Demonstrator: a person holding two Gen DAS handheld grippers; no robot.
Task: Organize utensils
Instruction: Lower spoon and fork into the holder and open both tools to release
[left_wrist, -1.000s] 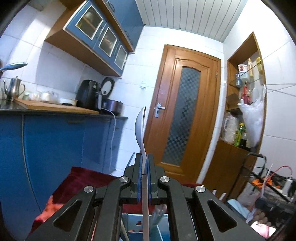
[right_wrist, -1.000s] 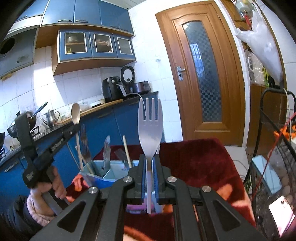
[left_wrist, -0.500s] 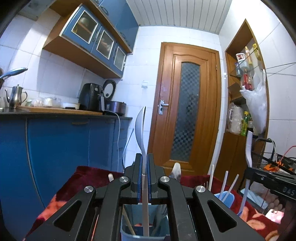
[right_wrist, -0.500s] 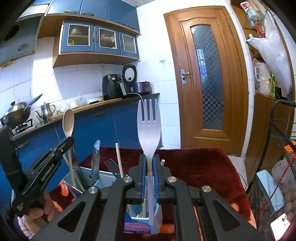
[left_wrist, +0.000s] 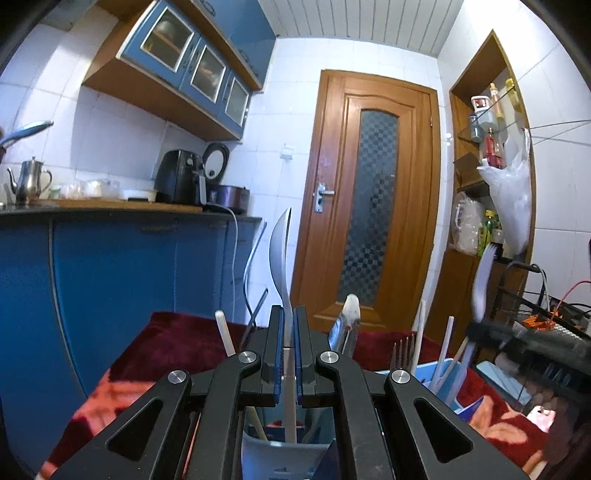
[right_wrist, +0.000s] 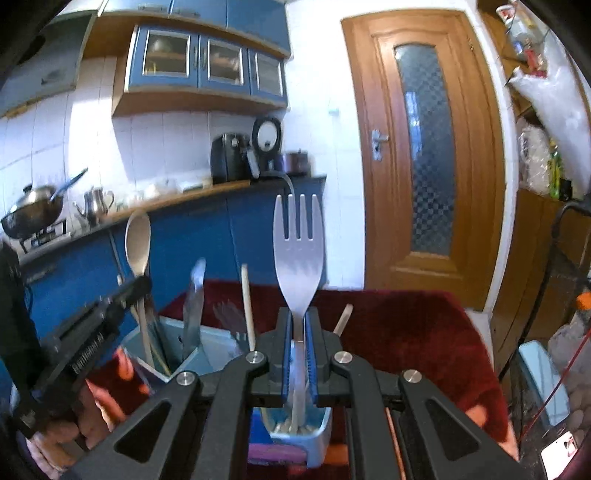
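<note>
Your left gripper (left_wrist: 289, 354) is clamped narrow on the handle of a pale spoon (left_wrist: 280, 254), bowl up and edge-on to the camera. A second ago nothing but red cloth showed below that handle; now its lower end stands inside the grey-blue holder (left_wrist: 284, 456) at the near edge of the left view, among a wooden stick (left_wrist: 224, 332) and other handles already parked there. So you have brought the spoon down into its compartment, and to my eye only the release is left on that side.

Your right gripper (right_wrist: 299, 347) is likewise closed tight on the stem of a flat grey fork (right_wrist: 298, 254), tines up. Earlier the fork's handle hung over the cloth with the organiser off to the left; now it points into a small light-blue cup (right_wrist: 295, 432) directly below the jaws, near centre of the right view. Whether the tip touches the cup's floor I cannot tell, as the picture is blurred there.

Further out, the red patterned cloth (right_wrist: 399, 325) covers the table, and the blue counter and the wooden door sit far behind. Both utensils look placed, so opening each grip in turn seems the sensible next step.
</note>
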